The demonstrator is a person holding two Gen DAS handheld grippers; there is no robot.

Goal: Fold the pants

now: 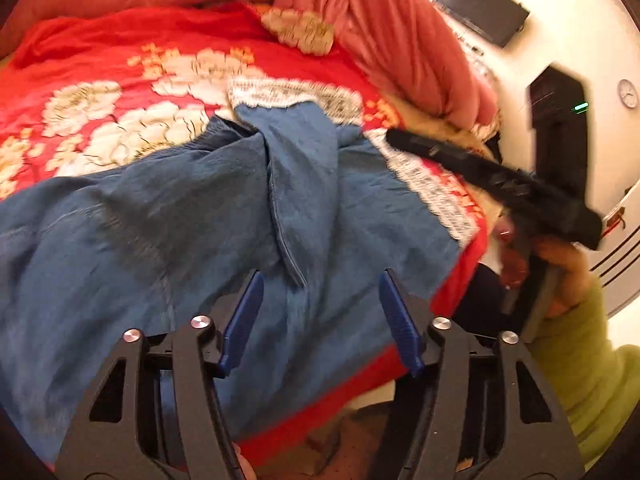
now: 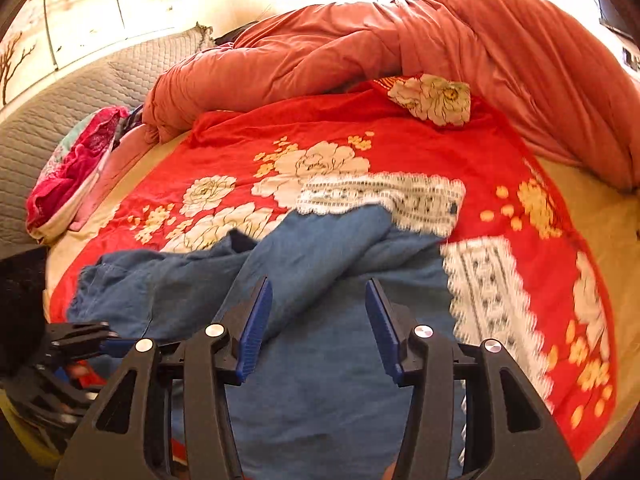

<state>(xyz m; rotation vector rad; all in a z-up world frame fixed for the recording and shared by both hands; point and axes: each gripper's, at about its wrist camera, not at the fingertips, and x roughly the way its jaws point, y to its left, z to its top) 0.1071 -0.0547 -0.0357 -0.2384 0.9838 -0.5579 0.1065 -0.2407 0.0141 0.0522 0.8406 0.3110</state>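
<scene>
Blue pants [image 1: 168,216] lie rumpled on a red floral bedsheet [image 1: 120,68], one leg folded over the other. My left gripper [image 1: 322,312] hovers open and empty above their near part. In the right wrist view the pants [image 2: 320,320] fill the lower middle, and my right gripper [image 2: 318,320] hovers open and empty over them. The right gripper's black body [image 1: 496,184] shows at the right of the left wrist view, held by a hand. The left gripper [image 2: 80,344] shows at the lower left of the right wrist view.
A salmon-pink duvet [image 2: 440,52] is bunched along the far side of the bed. Pink and patterned clothes [image 2: 76,168] lie by a grey quilted headboard [image 2: 60,96] at left. White lace panels [image 2: 400,196] trim the sheet. A white wall with a dark screen [image 1: 484,8] stands at right.
</scene>
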